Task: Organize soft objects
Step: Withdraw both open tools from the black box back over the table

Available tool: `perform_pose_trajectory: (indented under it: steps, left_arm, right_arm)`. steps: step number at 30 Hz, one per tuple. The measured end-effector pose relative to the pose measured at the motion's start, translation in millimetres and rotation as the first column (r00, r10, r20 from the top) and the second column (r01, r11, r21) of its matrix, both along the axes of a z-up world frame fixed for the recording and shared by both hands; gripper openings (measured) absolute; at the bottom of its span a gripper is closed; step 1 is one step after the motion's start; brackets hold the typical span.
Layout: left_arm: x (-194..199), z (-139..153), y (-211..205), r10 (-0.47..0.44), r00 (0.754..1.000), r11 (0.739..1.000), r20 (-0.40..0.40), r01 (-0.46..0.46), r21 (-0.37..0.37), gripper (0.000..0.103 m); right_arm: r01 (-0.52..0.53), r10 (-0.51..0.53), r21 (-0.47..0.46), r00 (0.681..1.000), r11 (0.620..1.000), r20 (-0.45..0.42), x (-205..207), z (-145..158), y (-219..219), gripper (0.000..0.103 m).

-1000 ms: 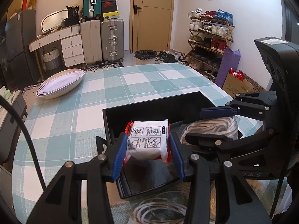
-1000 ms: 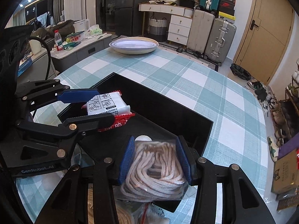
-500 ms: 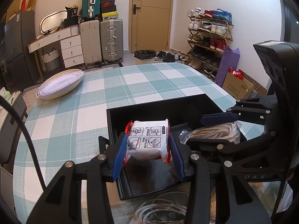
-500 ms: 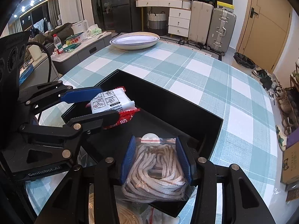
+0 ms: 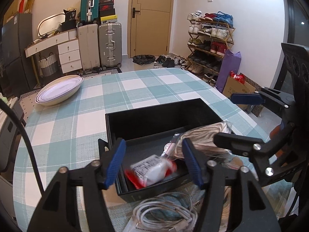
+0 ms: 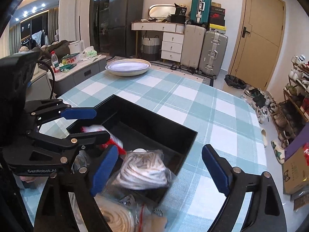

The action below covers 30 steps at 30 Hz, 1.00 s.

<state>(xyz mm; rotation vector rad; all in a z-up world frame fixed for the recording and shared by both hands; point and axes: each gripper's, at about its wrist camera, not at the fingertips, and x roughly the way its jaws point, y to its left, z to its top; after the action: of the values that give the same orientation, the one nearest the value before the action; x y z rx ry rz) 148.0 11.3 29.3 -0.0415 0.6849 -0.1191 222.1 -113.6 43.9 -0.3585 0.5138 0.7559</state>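
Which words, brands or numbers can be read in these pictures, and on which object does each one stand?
"GenRobot.AI": on the body of the left gripper, in the right wrist view.
White and red packet: it carries print, but it is blurred by motion, so unreadable.
Cardboard box on the floor: printed characters, too small to read.
Shoe boxes on the suitcases: logos too small to read.

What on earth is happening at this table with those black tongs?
A person is sorting soft things into a black bin on the checked table. Both tongs are open: the left tongs hang over a white-and-red packet blurred inside the bin, and the right tongs flank a bagged rope bundle at the bin's near edge.
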Motion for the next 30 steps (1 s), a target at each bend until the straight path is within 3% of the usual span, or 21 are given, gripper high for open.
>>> perform_pose_trajectory:
  steps: [2, 4, 9, 18, 30]
  left_arm:
    - [-4.9, 3.6, -0.3, -0.002, 1.000, 1.000, 0.000, 0.002, -0.003, 0.073]
    - [-12.6, 8.4, 0.6, 0.006, 1.000, 1.000, 0.020, -0.006, -0.001, 0.089]
    - [-32.4, 17.0, 4.6, 0.022, 0.998, 1.000, 0.060, -0.021, -0.007, 0.103]
    - [-63.4, 18.4, 12.3, 0.049, 0.995, 0.999, 0.081, -0.050, 0.009, 0.103]
    - [-86.9, 2.8, 19.8, 0.061, 0.997, 0.998, 0.046, -0.062, 0.018, 0.103]
  right_arm:
    - [0.015, -0.015, 0.025, 1.000, 1.000, 0.011, -6.1, 3.3, -10.0, 0.101]
    - [0.024, -0.023, 0.061, 1.000, 0.998, -0.008, -9.9, 5.0, -20.9, 0.102]
    - [0.044, -0.037, 0.135, 0.998, 0.990, -0.055, -19.9, 4.3, -43.4, 0.102]
    - [0.076, -0.065, 0.152, 0.995, 0.986, -0.076, -44.3, -3.6, -64.8, 0.102]
    - [0.097, -0.090, 0.105, 0.993, 0.990, -0.071, -65.6, -17.9, -70.9, 0.102]
